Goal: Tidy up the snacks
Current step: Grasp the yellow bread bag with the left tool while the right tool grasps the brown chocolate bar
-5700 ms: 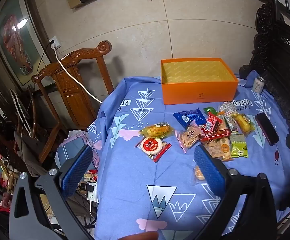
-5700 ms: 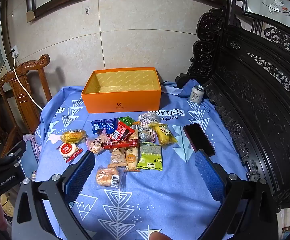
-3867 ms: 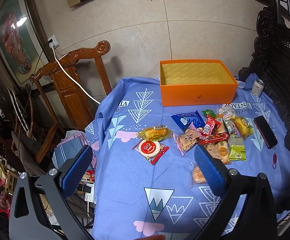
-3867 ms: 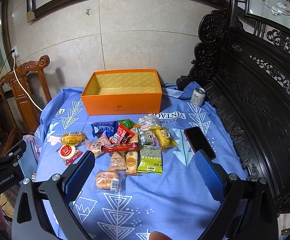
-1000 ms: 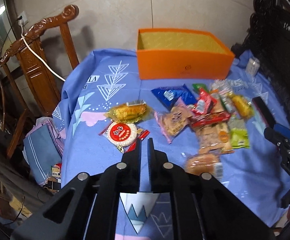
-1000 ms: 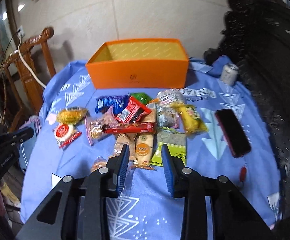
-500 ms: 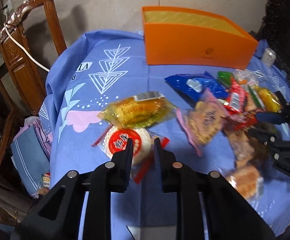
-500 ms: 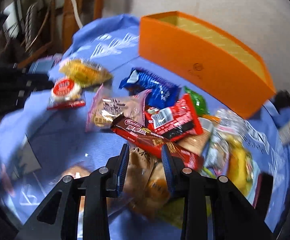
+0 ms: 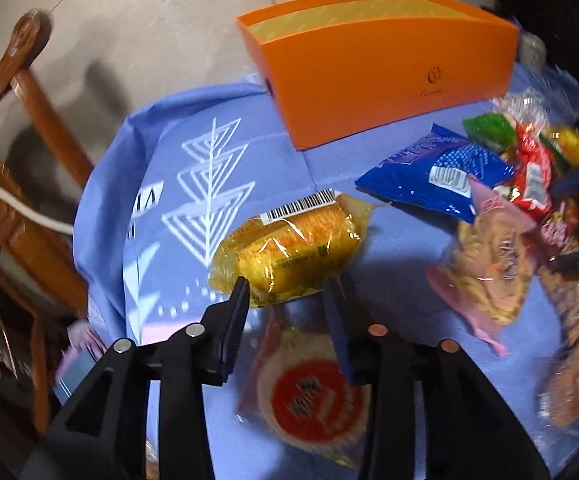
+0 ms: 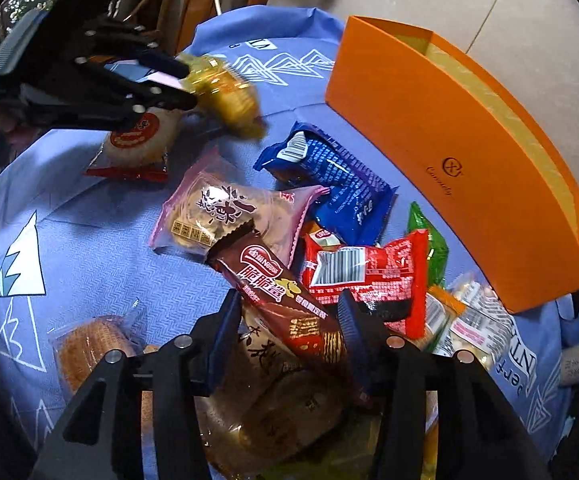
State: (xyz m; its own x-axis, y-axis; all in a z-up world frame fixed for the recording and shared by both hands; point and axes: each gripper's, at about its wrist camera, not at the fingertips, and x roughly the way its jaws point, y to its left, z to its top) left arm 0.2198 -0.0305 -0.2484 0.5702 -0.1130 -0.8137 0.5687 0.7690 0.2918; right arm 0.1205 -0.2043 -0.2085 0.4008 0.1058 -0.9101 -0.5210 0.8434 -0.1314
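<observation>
Bare cloth left; snack pile crowds orange box.

Glossy plastic snack wrappers, matt cloth

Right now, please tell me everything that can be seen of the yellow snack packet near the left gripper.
The yellow snack packet is a puffy, see-through yellow plastic wrapper around a golden cake-like piece, with a white barcode label at its far end. It lies flat on the blue tablecloth, sealed, in front of the orange box. The left gripper stands at its near edge with jaws opening; the pads do not press it. A round red-labelled snack lies just beside it.
</observation>
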